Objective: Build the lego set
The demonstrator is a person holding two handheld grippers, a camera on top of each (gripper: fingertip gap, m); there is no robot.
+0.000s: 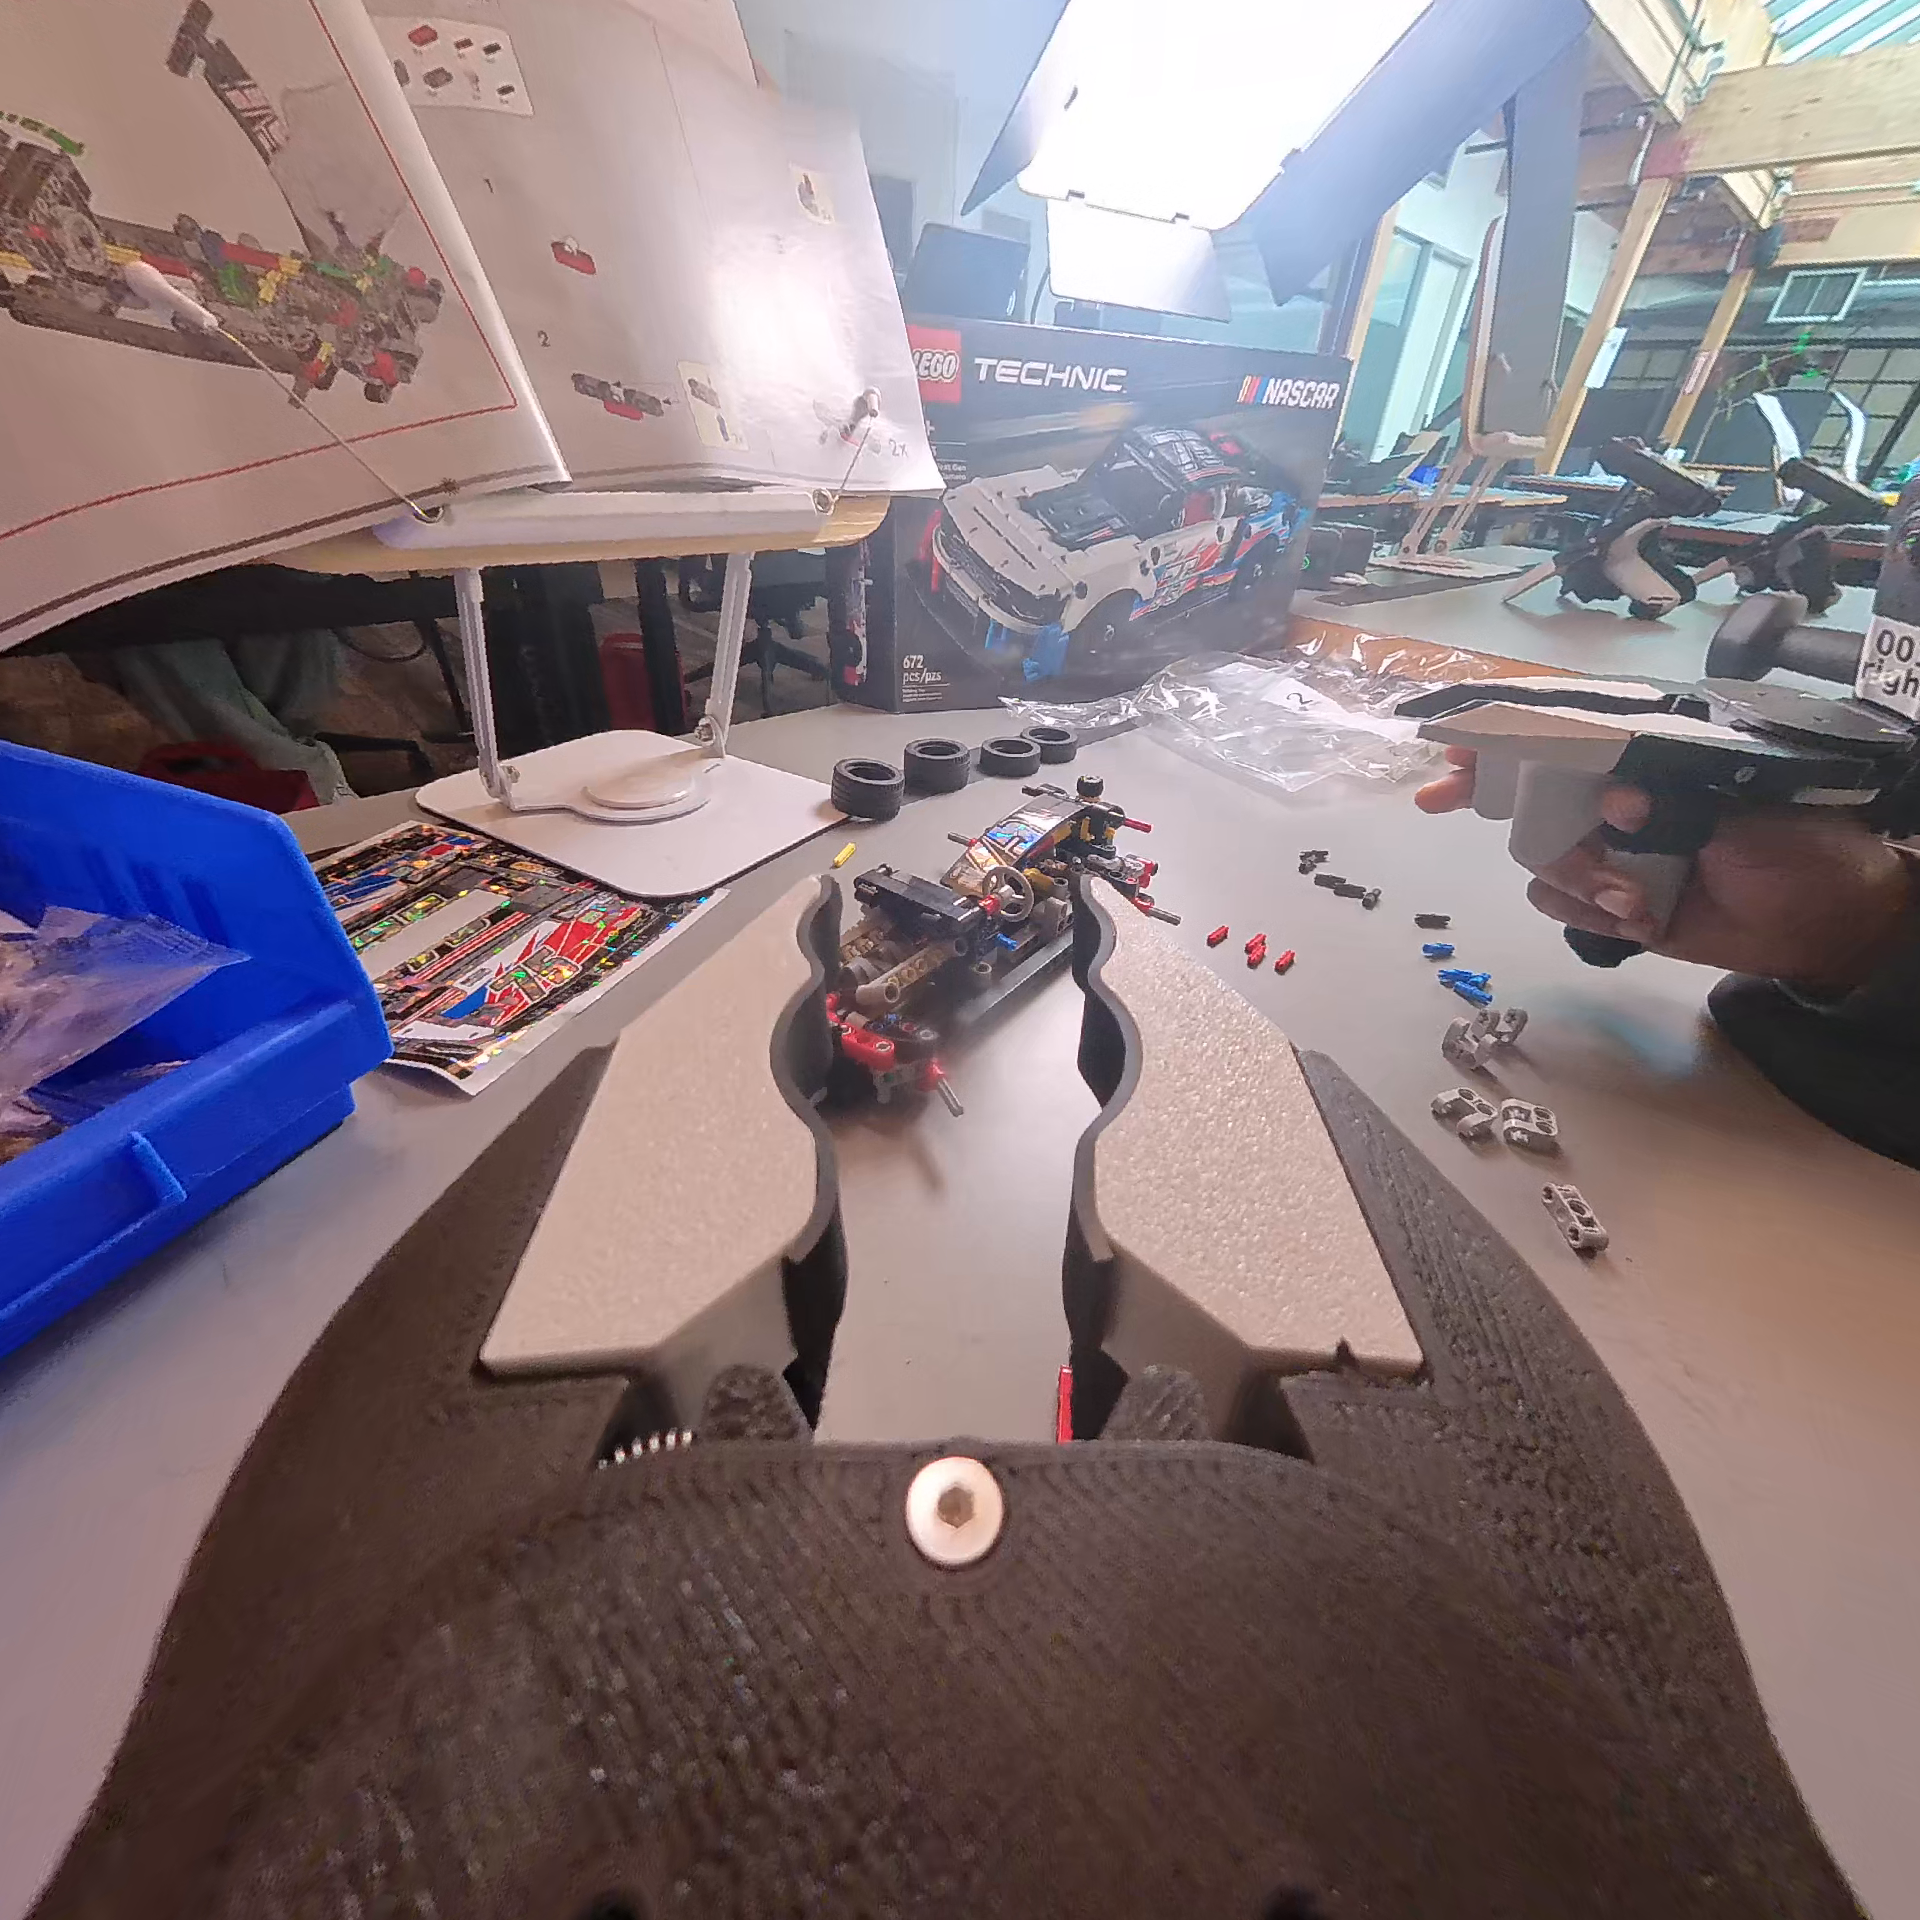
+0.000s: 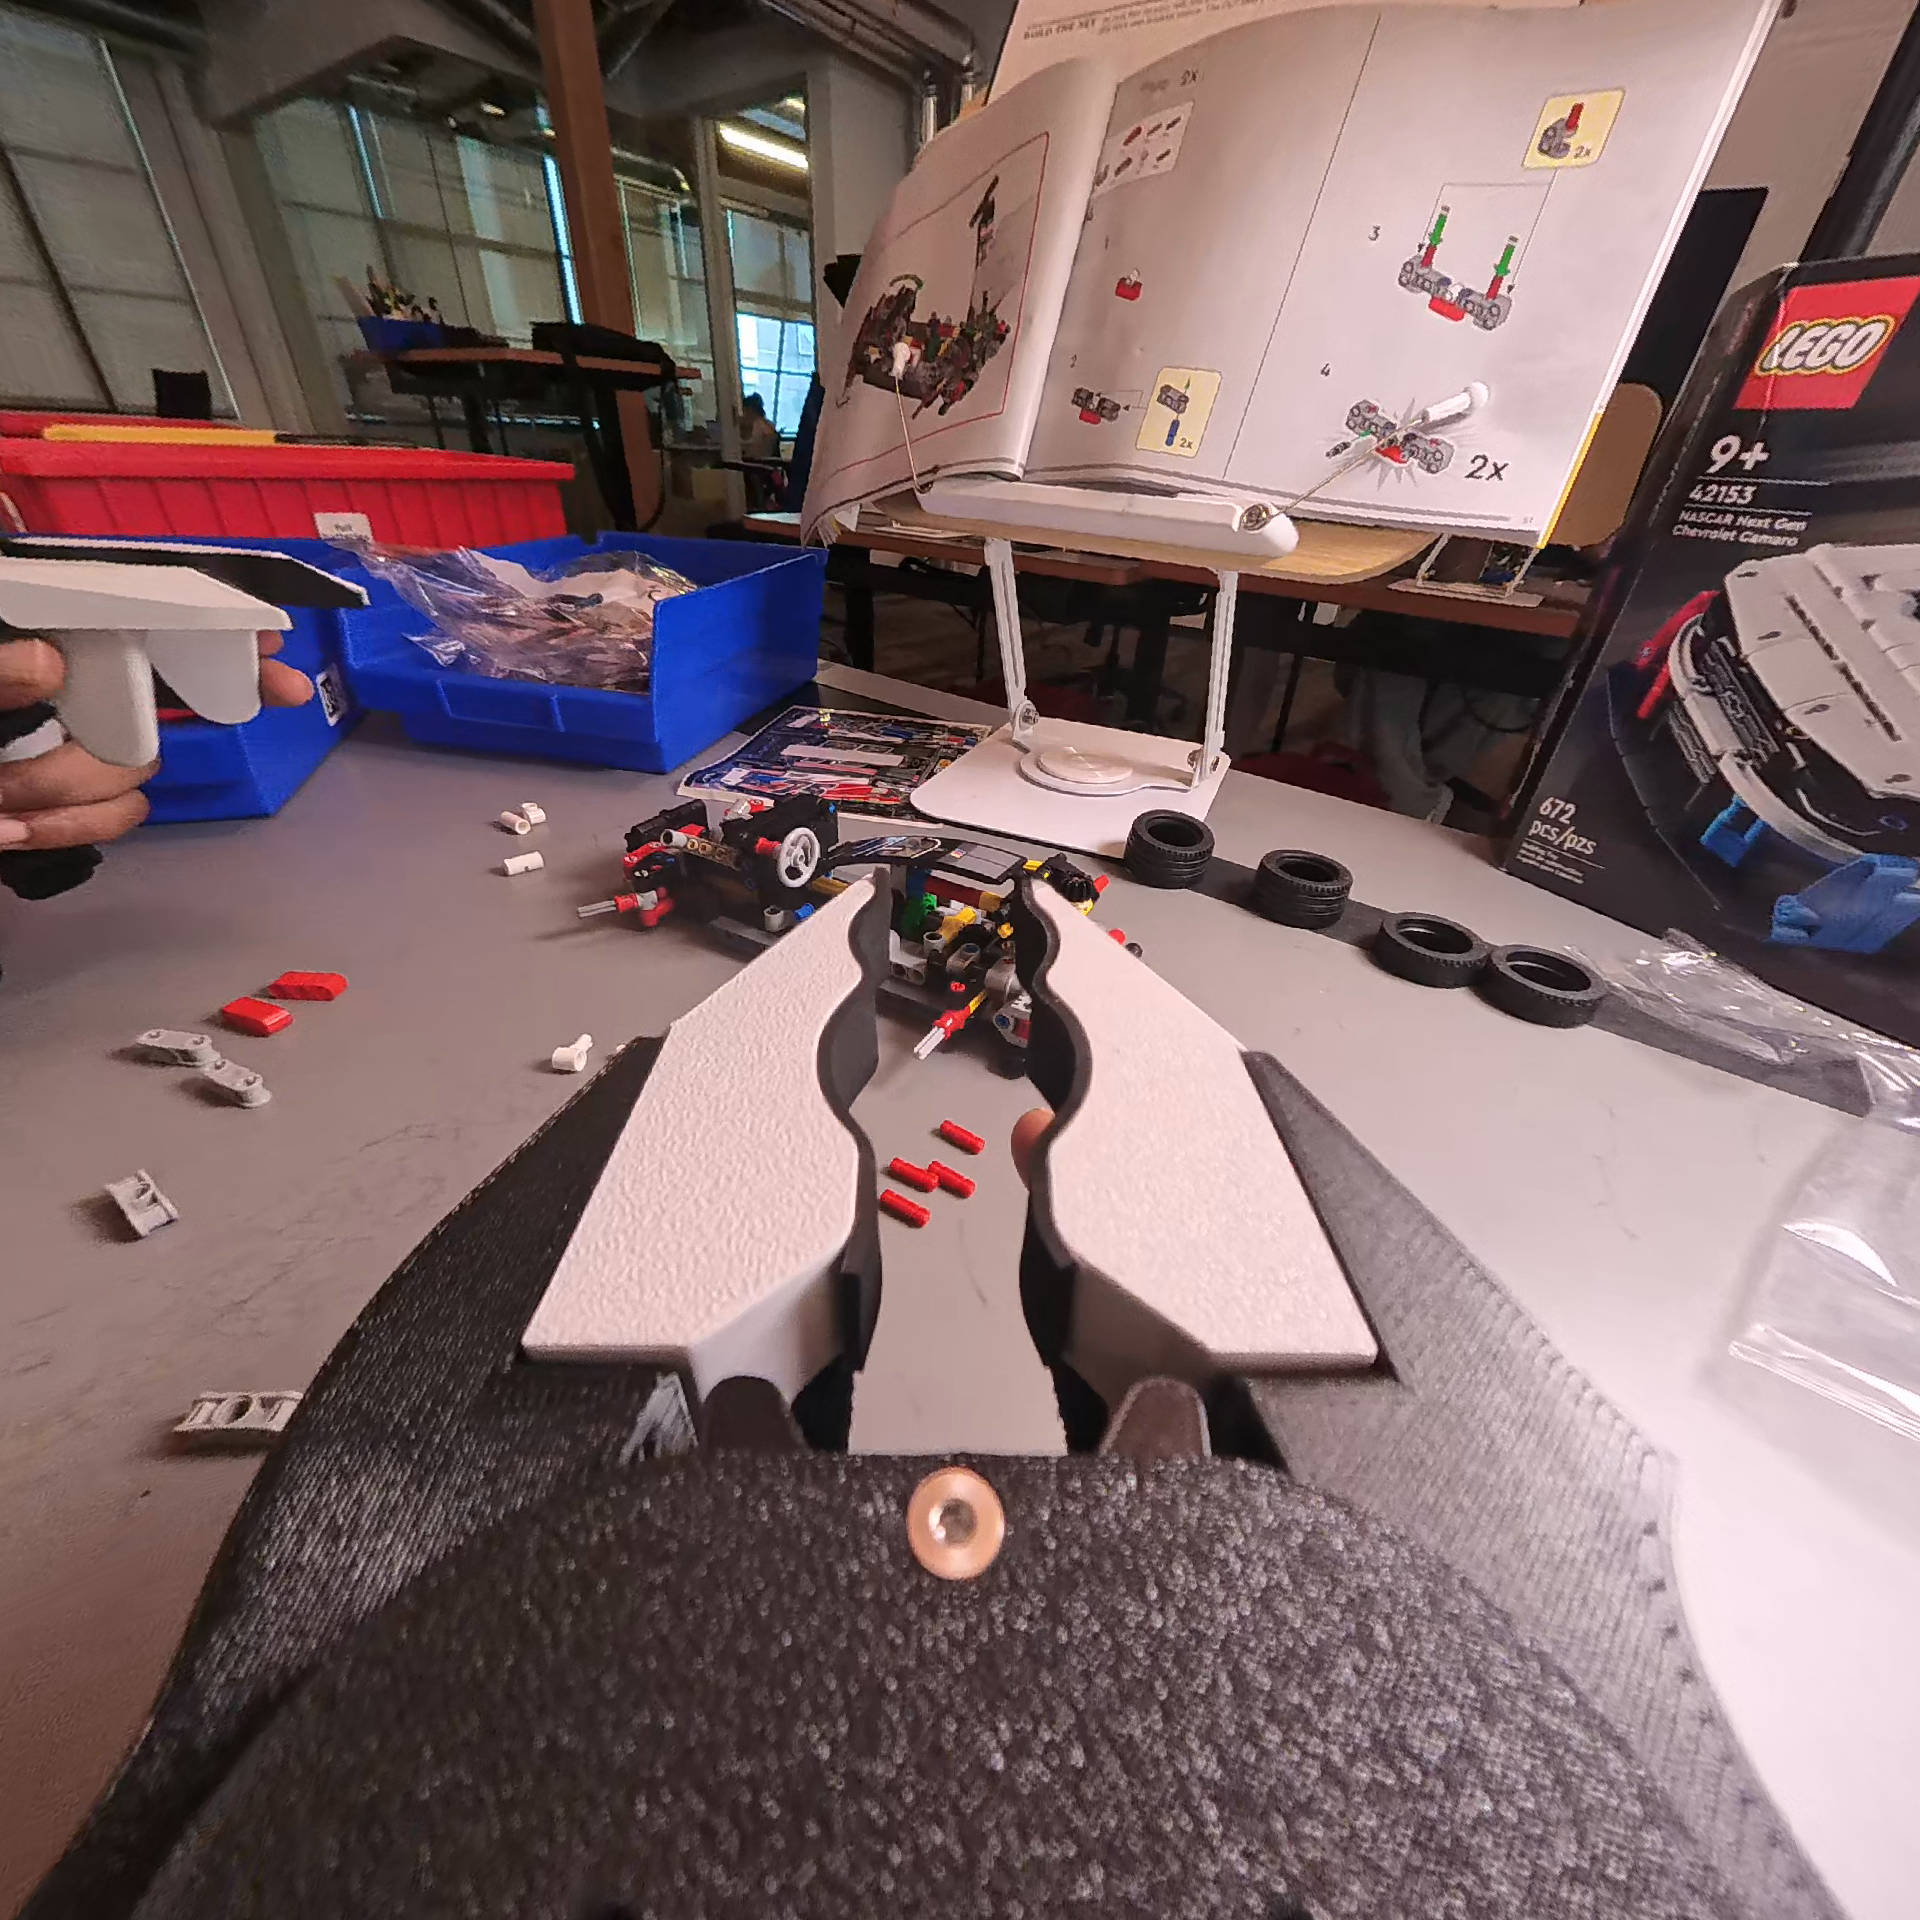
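The part-built Lego car chassis (image 1: 966, 935) lies on the grey table (image 1: 1039, 1195), just beyond my left gripper (image 1: 951, 904), which is open and empty with its tips either side of the chassis' near end. My right gripper (image 2: 954, 894) is open and empty, low over the table, with its tips at the chassis (image 2: 790, 862). Several small red pins (image 2: 925, 1174) lie on the table between its fingers. In the left wrist view the right gripper (image 1: 1413, 720) shows at the right, held by a hand. The left gripper (image 2: 322, 611) shows at the far left of the right wrist view.
Several black tyres (image 1: 935, 764) sit behind the chassis. Red pins (image 1: 1252, 948), blue pins (image 1: 1465, 982) and grey connectors (image 1: 1496, 1117) lie to its right. A sticker sheet (image 1: 488, 935), blue bin (image 1: 156, 1039), booklet on a stand (image 2: 1299, 260), set box (image 2: 1766, 623) and plastic bags (image 1: 1278, 717) ring the work area.
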